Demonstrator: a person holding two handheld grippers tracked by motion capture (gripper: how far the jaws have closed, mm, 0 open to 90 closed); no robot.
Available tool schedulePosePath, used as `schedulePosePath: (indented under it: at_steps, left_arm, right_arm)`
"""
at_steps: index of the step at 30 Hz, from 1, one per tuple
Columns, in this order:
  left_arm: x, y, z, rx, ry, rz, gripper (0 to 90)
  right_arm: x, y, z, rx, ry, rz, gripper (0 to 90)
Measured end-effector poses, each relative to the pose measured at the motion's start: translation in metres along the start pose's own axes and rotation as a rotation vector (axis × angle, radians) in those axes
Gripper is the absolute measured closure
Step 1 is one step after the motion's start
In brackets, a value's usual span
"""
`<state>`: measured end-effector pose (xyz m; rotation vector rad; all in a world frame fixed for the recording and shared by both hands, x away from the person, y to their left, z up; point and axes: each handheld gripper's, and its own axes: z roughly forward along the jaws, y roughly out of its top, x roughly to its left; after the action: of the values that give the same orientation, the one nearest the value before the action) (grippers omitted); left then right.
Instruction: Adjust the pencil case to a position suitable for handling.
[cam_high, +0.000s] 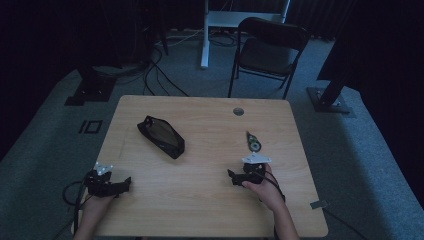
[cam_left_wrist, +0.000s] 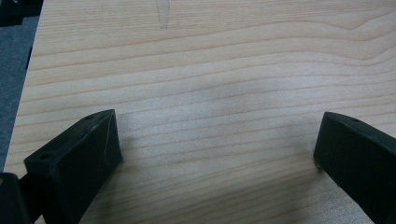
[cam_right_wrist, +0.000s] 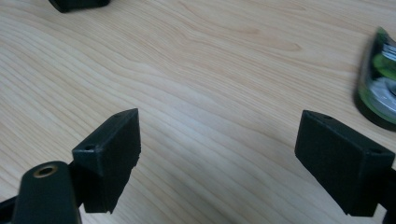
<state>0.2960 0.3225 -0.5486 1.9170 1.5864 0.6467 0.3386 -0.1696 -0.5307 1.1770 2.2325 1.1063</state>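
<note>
A black zip pouch (cam_high: 161, 136) lies slantwise on the wooden table (cam_high: 200, 210), left of centre. A small green and black object (cam_high: 254, 142) rests right of centre; its rounded end shows at the right edge of the right gripper view (cam_right_wrist: 380, 88). My left gripper (cam_high: 125, 184) sits near the table's front left corner, jaws wide open over bare wood (cam_left_wrist: 217, 140). My right gripper (cam_high: 233, 176) stands just in front of the green object, also wide open with nothing between its jaws (cam_right_wrist: 217, 140). A corner of the pouch (cam_right_wrist: 77, 4) peeks in at the top left of the right gripper view.
A round cable hole (cam_high: 238, 111) is set near the table's far edge. Behind the table stand a black folding chair (cam_high: 270, 52) and a white desk leg (cam_high: 204, 35). Cables run over the grey carpet (cam_high: 160, 75) at the back left.
</note>
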Motion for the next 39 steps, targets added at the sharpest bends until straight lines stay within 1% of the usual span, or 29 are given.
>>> schedulePosePath:
  at_steps: [6,11,16,22,27,31,33,39]
  left_arm:
    - [0.000,0.000,0.000,0.000,0.000,0.000,0.7]
    - [0.000,0.000,0.000,0.000,0.000,0.000,0.7]
    - [0.000,0.000,0.000,-0.002,0.000,-0.002,0.7]
    - [0.000,0.000,0.000,-0.002,0.000,-0.002,0.7]
    - [0.000,0.000,0.000,-0.002,0.000,-0.001,0.7]
    - [0.000,0.000,0.000,-0.001,0.000,-0.002,0.7]
    - [0.000,0.000,0.000,-0.001,0.000,-0.001,0.7]
    - [0.000,0.000,0.000,-0.001,0.000,-0.001,0.7]
  right_arm:
    - [0.008,0.005,0.005,-0.006,0.018,-0.006,14.2]
    - [0.016,0.012,0.010,-0.017,0.042,-0.014,14.2]
    - [0.025,0.017,0.017,-0.018,0.056,-0.036,14.2]
    - [0.037,0.025,0.023,-0.033,0.088,-0.040,14.2]
    - [0.046,0.031,0.030,-0.037,0.102,-0.061,14.2]
    - [0.054,0.036,0.035,-0.043,0.122,-0.070,14.2]
    - [0.058,0.038,0.039,-0.040,0.126,-0.084,14.2]
    - [0.067,0.045,0.047,-0.051,0.147,-0.092,14.2]
